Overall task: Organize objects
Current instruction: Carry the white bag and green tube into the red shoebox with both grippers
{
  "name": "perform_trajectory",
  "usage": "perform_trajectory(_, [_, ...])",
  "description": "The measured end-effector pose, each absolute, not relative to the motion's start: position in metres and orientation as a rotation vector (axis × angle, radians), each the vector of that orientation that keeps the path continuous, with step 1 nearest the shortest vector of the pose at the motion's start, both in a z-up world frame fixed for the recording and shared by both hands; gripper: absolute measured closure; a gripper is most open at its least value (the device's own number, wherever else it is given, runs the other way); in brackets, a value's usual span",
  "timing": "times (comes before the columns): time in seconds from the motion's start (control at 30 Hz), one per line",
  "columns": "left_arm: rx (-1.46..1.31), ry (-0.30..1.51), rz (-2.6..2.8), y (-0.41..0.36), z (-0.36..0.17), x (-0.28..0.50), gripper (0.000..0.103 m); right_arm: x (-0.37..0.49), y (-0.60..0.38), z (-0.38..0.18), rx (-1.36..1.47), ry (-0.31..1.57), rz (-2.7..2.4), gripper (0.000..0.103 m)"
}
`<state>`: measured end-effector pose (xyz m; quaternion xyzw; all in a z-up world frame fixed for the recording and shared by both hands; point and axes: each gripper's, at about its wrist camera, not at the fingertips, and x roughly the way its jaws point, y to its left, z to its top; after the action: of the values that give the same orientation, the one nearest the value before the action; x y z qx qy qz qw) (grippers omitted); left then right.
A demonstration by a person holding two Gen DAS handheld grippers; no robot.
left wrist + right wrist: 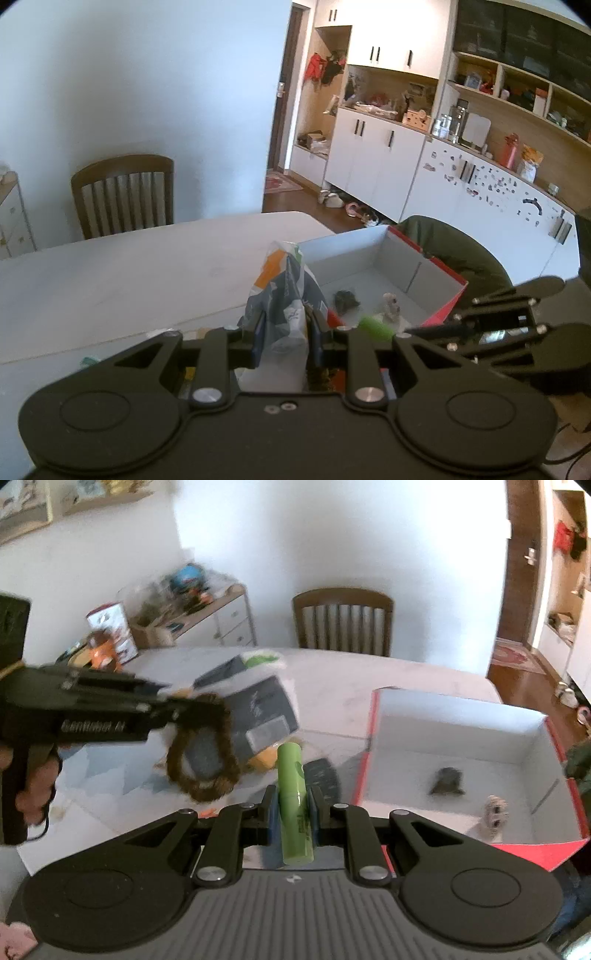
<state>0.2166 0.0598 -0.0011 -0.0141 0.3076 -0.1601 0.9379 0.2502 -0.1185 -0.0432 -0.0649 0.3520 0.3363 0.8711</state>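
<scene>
Left wrist view: the left gripper (284, 328) is clamped on a crinkled snack packet (284, 291), grey-blue with orange and white patches, held upright above the white table (129, 266). Just beyond it lies an open cardboard box (417, 269), white inside and red outside, containing a small dark object (346, 300) and a small pale object (390, 307); neither can be identified. The right gripper (410, 329) enters from the right with a blurred green tube (376, 328) at its tip.

Right wrist view: the right gripper (291, 805) has its fingers closed on the green tube (293, 805), which stands nearly vertical, left of the box (454, 716). The left gripper (184, 701) carries the packet (258, 709); a brown furry ring (201, 746) shows at its tip, motion-blurred.
</scene>
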Motion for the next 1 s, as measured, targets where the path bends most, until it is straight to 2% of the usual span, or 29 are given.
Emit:
perform_trajectory(0.4, [0.016,0.635,-0.363,-0.014,-0.001,0.244,0.079,0.291,-0.182,-0.038,-0.09,0.713,0.643,0.086])
perform_trajectory(1.0, [0.083,0.719,-0.331,-0.092,-0.034,0.303,0.079,0.37,-0.253,-0.072,-0.092,0.764,0.49,0.086])
